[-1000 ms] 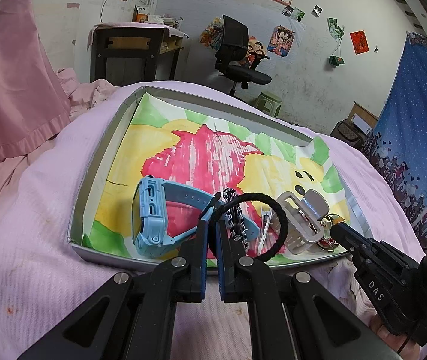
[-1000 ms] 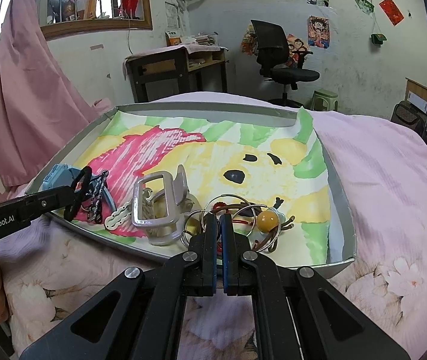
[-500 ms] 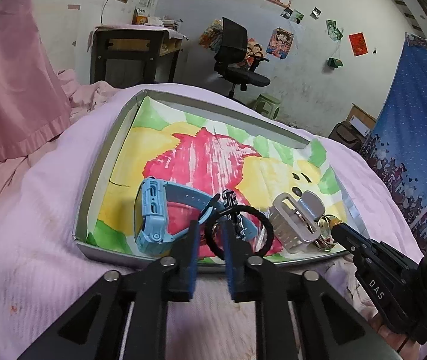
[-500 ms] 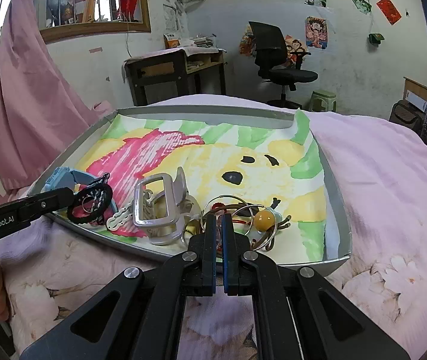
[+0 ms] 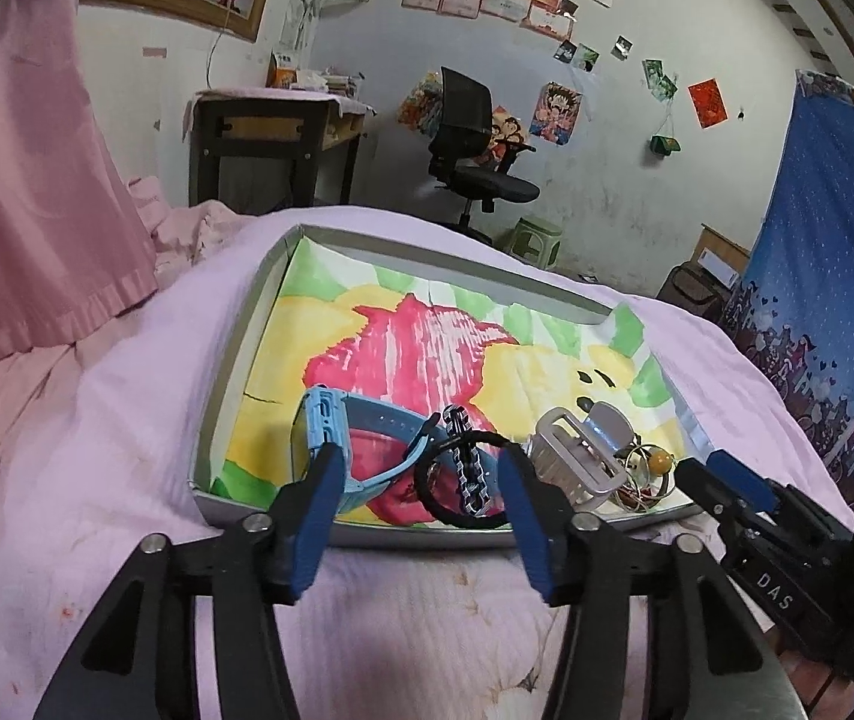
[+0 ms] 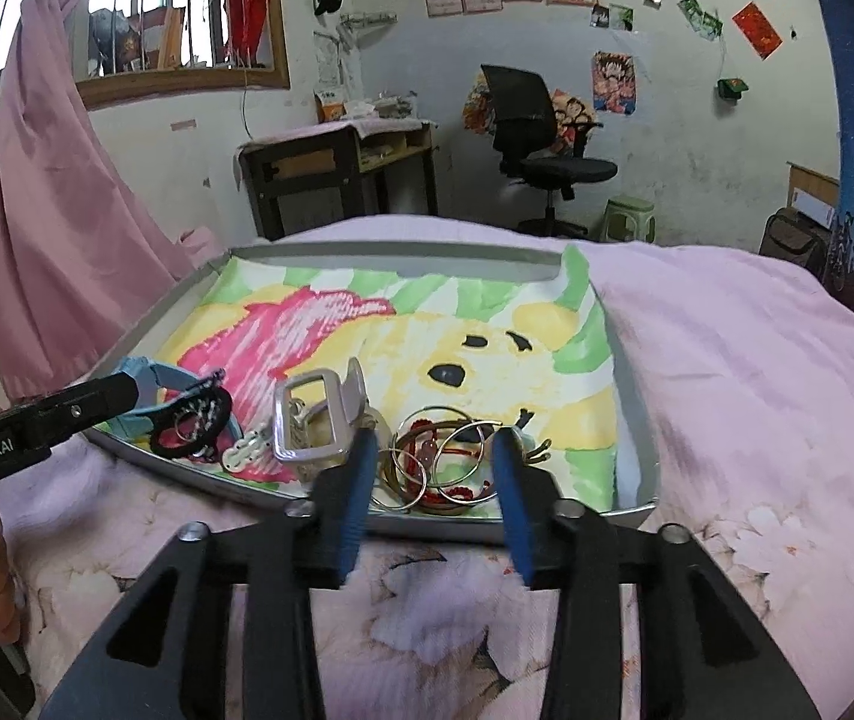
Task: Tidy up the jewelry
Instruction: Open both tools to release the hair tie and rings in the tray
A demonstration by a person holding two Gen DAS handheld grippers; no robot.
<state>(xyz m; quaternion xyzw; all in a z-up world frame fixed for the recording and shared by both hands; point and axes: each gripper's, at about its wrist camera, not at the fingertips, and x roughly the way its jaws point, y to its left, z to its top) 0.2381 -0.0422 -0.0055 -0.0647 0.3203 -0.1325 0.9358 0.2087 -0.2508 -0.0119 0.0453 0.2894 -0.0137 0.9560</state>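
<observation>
A shallow grey tray (image 5: pixel 235 354) with a colourful painted liner lies on the pink bed. Along its near edge lie a blue watch (image 5: pixel 331 438), a black hair tie (image 5: pixel 457 483) over a black-and-white chain, a silver hair claw (image 5: pixel 577 462) and a heap of thin bangles (image 6: pixel 445 462). My left gripper (image 5: pixel 418 468) is open and empty, its jaws on either side of the hair tie, just short of the tray edge. My right gripper (image 6: pixel 433 462) is open and empty in front of the bangles. The tray (image 6: pixel 637 396), hair tie (image 6: pixel 190 429) and claw (image 6: pixel 319 414) also show in the right wrist view.
The pink quilt (image 5: pixel 97 420) surrounds the tray. A pink curtain (image 6: pixel 37 228) hangs at the left. A desk (image 6: pixel 337 174), an office chair (image 6: pixel 541 144) and a green stool (image 6: pixel 628 216) stand behind the bed. A blue cloth (image 5: pixel 835 240) hangs at the right.
My left gripper let go of the black hair tie, which now lies in the tray, and drew back with its jaws wide open. My right gripper went from shut to open.
</observation>
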